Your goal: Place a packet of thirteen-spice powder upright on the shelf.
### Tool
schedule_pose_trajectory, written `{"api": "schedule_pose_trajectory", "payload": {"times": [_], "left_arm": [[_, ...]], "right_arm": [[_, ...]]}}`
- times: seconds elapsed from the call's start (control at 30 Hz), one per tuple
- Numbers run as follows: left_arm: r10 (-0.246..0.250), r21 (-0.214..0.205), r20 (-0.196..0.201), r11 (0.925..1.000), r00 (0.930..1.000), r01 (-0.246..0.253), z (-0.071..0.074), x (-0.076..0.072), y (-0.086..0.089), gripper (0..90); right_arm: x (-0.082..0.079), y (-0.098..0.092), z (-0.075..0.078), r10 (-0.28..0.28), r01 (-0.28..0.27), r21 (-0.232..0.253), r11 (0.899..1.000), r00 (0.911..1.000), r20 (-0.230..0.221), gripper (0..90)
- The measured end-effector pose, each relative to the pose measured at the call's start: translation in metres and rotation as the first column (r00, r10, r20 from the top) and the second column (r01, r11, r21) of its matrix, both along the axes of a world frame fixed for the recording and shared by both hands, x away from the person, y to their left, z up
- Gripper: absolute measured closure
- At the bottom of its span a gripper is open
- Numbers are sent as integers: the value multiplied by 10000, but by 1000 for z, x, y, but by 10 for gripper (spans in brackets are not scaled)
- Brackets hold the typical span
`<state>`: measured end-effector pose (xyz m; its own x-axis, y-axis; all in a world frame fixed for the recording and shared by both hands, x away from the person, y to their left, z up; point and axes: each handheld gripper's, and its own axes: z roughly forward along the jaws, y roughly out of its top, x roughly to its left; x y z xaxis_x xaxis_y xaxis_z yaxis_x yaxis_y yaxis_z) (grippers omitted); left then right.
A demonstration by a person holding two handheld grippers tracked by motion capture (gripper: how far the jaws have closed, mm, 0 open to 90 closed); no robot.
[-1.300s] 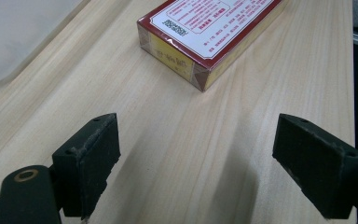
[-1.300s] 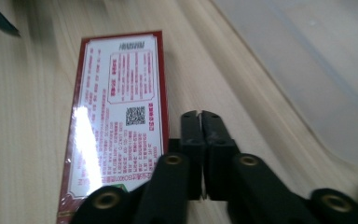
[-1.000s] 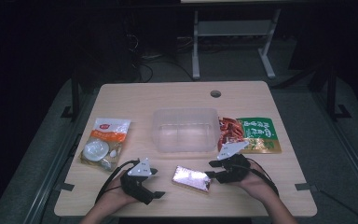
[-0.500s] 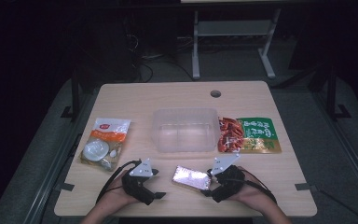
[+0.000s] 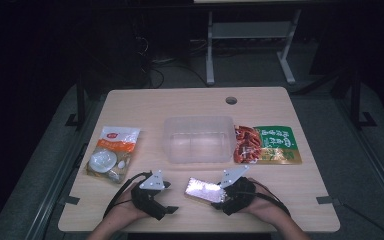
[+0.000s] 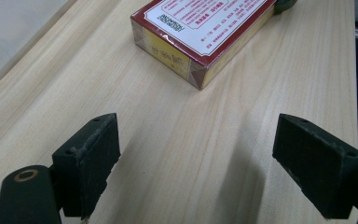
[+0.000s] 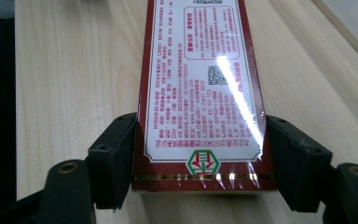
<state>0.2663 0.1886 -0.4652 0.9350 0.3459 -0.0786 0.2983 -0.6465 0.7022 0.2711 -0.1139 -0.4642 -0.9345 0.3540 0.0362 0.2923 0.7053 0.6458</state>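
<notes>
Left bag [image 5: 112, 152]: a clear pouch with an orange band and a red brand mark, pale round pieces inside, lying flat at the bench's [image 5: 180, 105] left side – the writing is too small to read.
Left gripper [image 5: 161, 210]: rests on the near bench edge, jaws wide apart with bare wood between them; it holds nothing.
Tub [image 5: 198, 139]: a clear plastic container at mid bench, apparently empty.
Box [image 7: 200, 93]: a flat, dark-red carton in glossy film, lying face down on the near bench between the two grippers, just in front of the tub.
Right gripper [image 7: 200, 154]: its jaws stand on either side of the box's near end, close against the long edges. They have just been opening and closing again; I cannot tell whether the pads press the film yet.
Handling: I judge it light and stiff – card that keeps its shape, though the film looks slippery and hard squeezing could dent the walls.
Where to hold: across the narrow width near one end, as the right jaws sit now.
Writing: a white panel of small Chinese print, a QR code, a pink-framed block, and a green hexagon mark with a red emblem; no word is legible.
Right bag [image 5: 266, 145]: a green pouch with pale Chinese characters and red strips showing.
</notes>
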Motion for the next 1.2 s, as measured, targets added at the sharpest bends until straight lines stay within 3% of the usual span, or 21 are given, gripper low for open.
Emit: {"api": "schedule_pose_trajectory", "payload": {"times": [0.27, 0.5, 0.7, 0.8, 0.83, 0.93, 0.97, 1.07, 1.13, 1.17, 1.2], "left_arm": [[-14, 12, -13, 10000, 10000, 14, 0, 0, 0, 142], [-25, -7, -7, 10000, 10000, 25, -1, -1, -2, 141], [-54, 6, 3, 10000, 10000, 54, -1, 0, -1, 142], [-89, 10, 12, 10000, 10000, 89, 0, 0, -1, 141], [-170, 66, 30, 9998, 9999, 170, 1, 0, 0, 141], [-239, -103, 11, 9997, 9997, 239, 1, 0, 1, 141], [-324, -106, 5, 9994, 9995, 324, 2, 0, 1, 141], [-569, -300, -18, 9979, 9984, 568, 5, -2, 1, 141], [-720, -417, -23, 9965, 9974, 719, 9, -3, 1, 140], [-1002, -383, 97, 9942, 9949, 1005, 14, -3, 2, 138], [-1002, -383, 97, 9942, 9949, 1005, 14, -3, 2, 136]], "right_arm": [[-1, 2, -1, 63, -61, -232, 9997, 10000, 73, 289], [-1, 0, -2, 184, -179, -195, 9997, 9994, 283, 315], [-1, 0, -2, 198, -195, -133, 9997, 9996, 207, 318], [2, -3, -2, 289, -289, 46, 9996, 9996, -21, 319], [1, -4, 0, 234, -226, 281, 9994, 9993, -299, 319], [2, -8, 5, 322, -306, 654, 9974, 9992, -240, 319], [1, -8, 7, 216, -180, 851, 9962, 9989, -412, 319], [1, -12, 12, 369, -338, 1080, 9936, 9990, -270, 319], [3, -16, 13, 844, -858, 957, 9917, 9963, 180, 320], [-1, -16, 16, 695, -664, 1229, 9902, 9974, -208, 319], [-1, -16, 16, 695, -664, 1229, 9902, 9974, -208, 319]]}}
